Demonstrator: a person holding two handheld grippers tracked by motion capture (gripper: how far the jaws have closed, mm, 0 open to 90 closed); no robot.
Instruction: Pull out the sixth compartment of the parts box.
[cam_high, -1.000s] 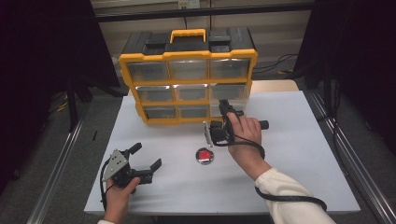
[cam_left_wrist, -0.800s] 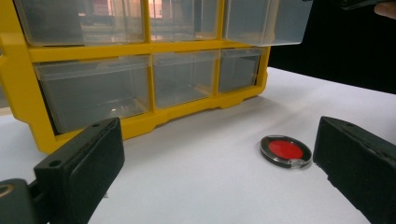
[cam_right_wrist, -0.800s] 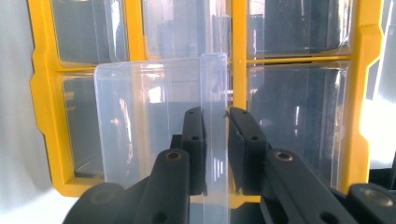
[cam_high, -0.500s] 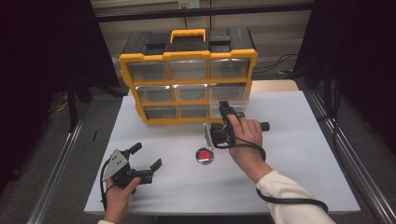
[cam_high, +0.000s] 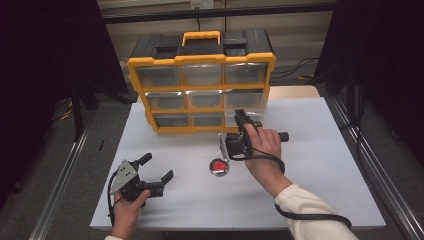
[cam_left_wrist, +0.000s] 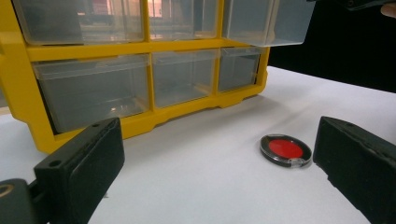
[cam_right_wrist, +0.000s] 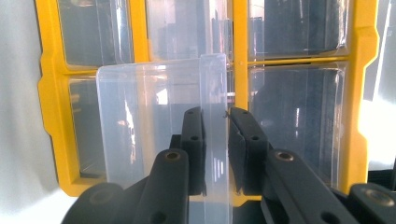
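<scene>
At frame centre, my right gripper (cam_right_wrist: 215, 140) clamped the handle of a clear drawer (cam_right_wrist: 154, 126), pulled partway from the yellow organizer (cam_high: 200, 90). Lower left, my left gripper (cam_high: 157, 170) rested wide open on the white surface (cam_high: 320, 165), near a red disc (cam_high: 219, 166).

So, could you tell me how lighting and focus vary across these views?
High view: dark surroundings, the white table evenly lit. Left gripper view: near jaws soft, the red disc sharp. Right gripper view: glare at the right edge, reflections across the clear drawer.
</scene>
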